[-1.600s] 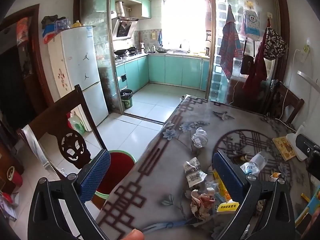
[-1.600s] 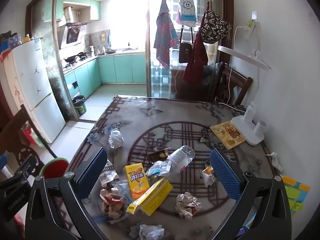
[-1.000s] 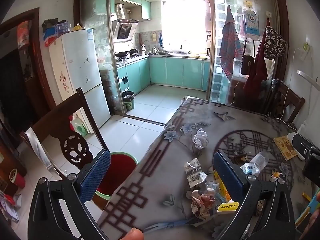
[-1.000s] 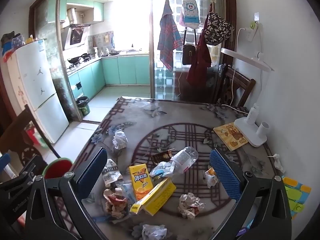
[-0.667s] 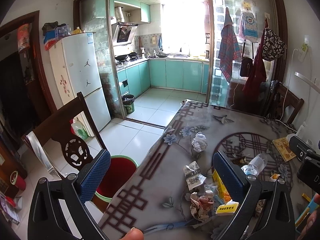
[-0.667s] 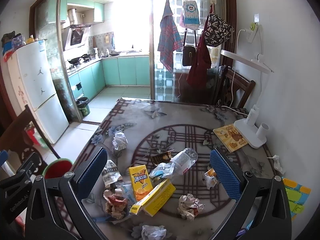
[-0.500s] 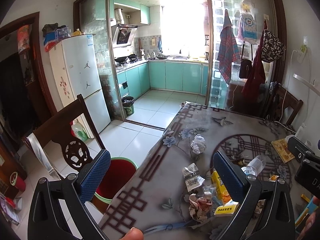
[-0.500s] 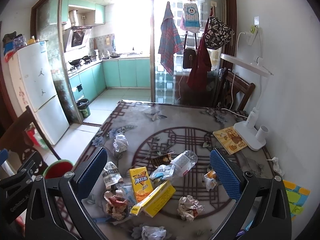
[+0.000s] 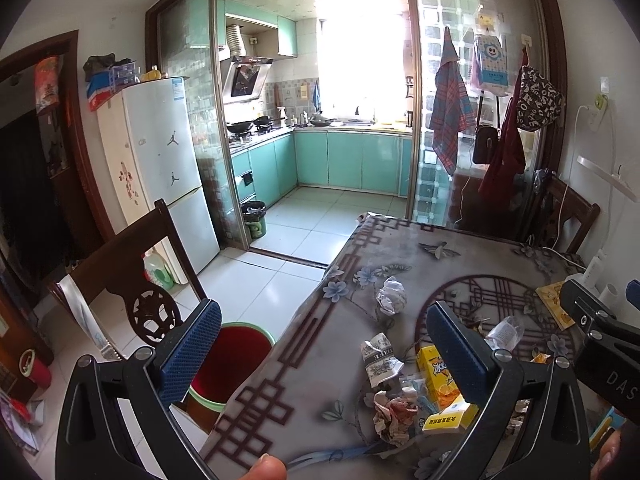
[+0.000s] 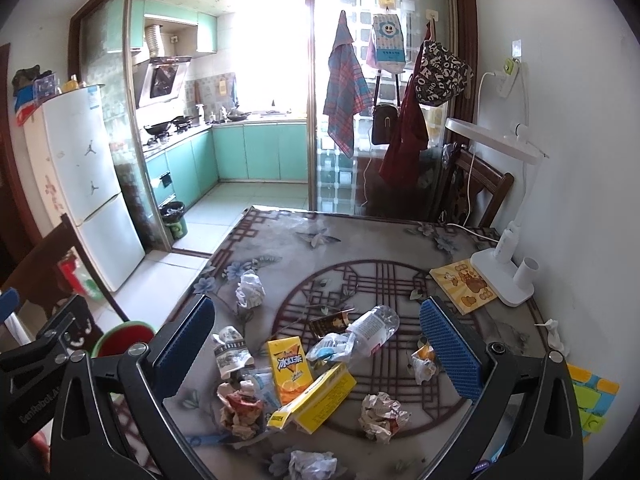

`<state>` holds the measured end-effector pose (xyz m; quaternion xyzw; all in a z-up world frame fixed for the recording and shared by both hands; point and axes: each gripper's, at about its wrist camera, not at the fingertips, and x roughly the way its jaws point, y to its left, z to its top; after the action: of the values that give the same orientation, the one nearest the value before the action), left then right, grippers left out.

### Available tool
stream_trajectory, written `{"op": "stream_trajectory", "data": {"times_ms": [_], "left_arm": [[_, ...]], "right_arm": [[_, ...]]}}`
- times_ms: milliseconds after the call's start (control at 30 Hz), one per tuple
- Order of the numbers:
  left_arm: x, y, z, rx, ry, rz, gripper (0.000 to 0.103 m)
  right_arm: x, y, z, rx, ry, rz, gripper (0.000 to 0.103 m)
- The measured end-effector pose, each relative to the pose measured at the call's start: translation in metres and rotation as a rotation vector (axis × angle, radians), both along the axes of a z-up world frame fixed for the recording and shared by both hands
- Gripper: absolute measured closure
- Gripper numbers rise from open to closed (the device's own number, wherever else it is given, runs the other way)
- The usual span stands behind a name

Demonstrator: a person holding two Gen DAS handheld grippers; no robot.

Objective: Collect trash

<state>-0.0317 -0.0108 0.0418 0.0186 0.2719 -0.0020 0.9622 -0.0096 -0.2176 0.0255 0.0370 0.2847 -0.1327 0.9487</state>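
Observation:
Trash lies on the patterned table (image 10: 360, 248): a yellow drink carton (image 10: 289, 364), a yellow box (image 10: 318, 396), a crushed clear bottle (image 10: 360, 332), crumpled paper balls (image 10: 250, 290) (image 10: 382, 414) and wrappers (image 10: 240, 404). My right gripper (image 10: 316, 352) is open and empty, held above the pile. My left gripper (image 9: 324, 352) is open and empty over the table's left edge; the carton (image 9: 434, 370) and a paper ball (image 9: 390, 300) show there. A red bin with a green rim (image 9: 228, 356) stands on the floor left of the table.
A dark wooden chair (image 9: 132, 280) stands by the bin. A white desk lamp (image 10: 504, 272) and a yellow booklet (image 10: 462, 284) are at the table's right side. Another chair (image 10: 472, 192) is behind the table. A fridge (image 9: 160, 176) stands at left.
Both grippers have risen and drawn back slightly, so the table and trash sit a little lower and farther in view. Both stay open and empty.

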Motion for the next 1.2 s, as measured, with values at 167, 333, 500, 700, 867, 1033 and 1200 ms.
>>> {"op": "stream_trajectory", "data": {"times_ms": [167,333,500,700,867,1033,1200], "left_arm": [[-0.002,-0.0008,0.0036,-0.001,-0.006,0.002,0.0],[-0.0037,-0.0015,0.0068,0.0,-0.007,-0.002,0.0],[-0.0048,-0.0034,0.0094,0.001,-0.006,-0.006,0.0],[-0.0056,-0.0047,0.0094,0.003,-0.004,-0.006,0.0],[-0.0074,-0.0051,0.0089,0.004,-0.001,-0.006,0.0],[-0.0065,-0.0049,0.0072,0.003,0.002,-0.006,0.0],[-0.007,-0.0053,0.0056,0.004,0.007,-0.006,0.0]], "right_arm": [[-0.0014,0.0039,0.005,-0.01,-0.007,0.003,0.0],[-0.0027,0.0064,0.0082,-0.021,-0.015,0.003,0.0],[-0.0049,0.0064,0.0081,-0.018,-0.014,0.0,0.0],[-0.006,0.0052,0.0088,-0.016,-0.012,-0.004,0.0],[-0.0062,0.005,0.0083,-0.015,-0.012,-0.004,0.0],[-0.0068,0.0052,0.0086,-0.018,-0.011,-0.007,0.0],[-0.0082,0.0044,0.0079,-0.021,-0.01,-0.009,0.0]]}}
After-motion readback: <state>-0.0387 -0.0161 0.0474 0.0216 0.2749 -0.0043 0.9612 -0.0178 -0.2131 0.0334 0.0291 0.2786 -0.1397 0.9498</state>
